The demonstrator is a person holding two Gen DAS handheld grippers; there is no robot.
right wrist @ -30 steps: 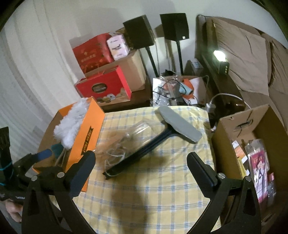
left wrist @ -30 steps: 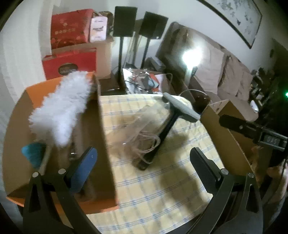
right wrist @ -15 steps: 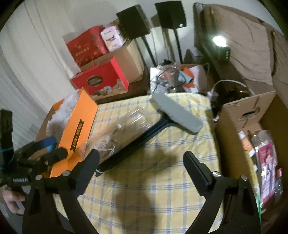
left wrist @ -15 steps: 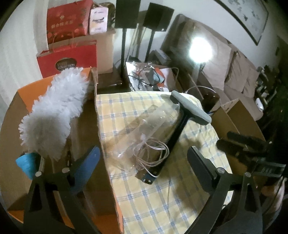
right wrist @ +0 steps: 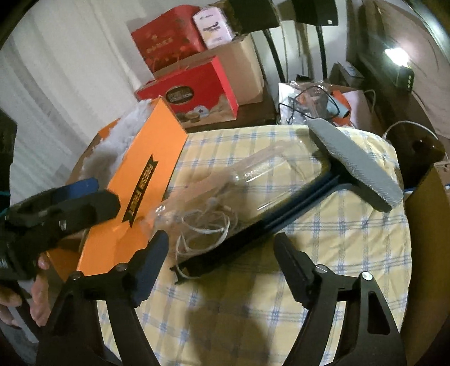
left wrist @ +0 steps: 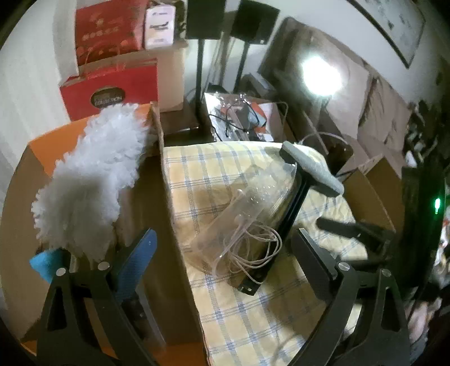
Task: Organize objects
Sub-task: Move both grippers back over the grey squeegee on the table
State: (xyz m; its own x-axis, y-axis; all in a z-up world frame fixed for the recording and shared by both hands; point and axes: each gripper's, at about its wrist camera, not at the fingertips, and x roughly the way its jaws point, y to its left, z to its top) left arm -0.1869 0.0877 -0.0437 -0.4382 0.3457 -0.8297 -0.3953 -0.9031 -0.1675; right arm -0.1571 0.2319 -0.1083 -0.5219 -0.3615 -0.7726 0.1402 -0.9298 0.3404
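Observation:
A clear plastic bag (left wrist: 247,208) with a white cable (left wrist: 250,247) lies on the checked table cloth (left wrist: 253,323). A black-handled brush with a grey head (left wrist: 312,169) lies beside and partly under it. A white fluffy duster (left wrist: 92,174) lies in the open orange box (left wrist: 36,146) at the left. My left gripper (left wrist: 225,253) is open and empty, above the box edge and the bag. My right gripper (right wrist: 222,250) is open and empty, just above the brush handle (right wrist: 253,228) and the cable (right wrist: 205,225). The bag (right wrist: 253,174) and orange box (right wrist: 146,194) show in the right wrist view.
Red gift boxes (right wrist: 194,93) and brown cartons stand behind the table, with two black speakers on stands (left wrist: 202,19). A tray of cables (left wrist: 239,118) is behind the table. An open cardboard box (left wrist: 371,191) stands at the right. A bright lamp (left wrist: 320,76) glares.
Both grippers have moved forward and down toward the bag and brush handle. The right gripper has swung left and now sits just over the handle end. Nothing has been taken hold of.

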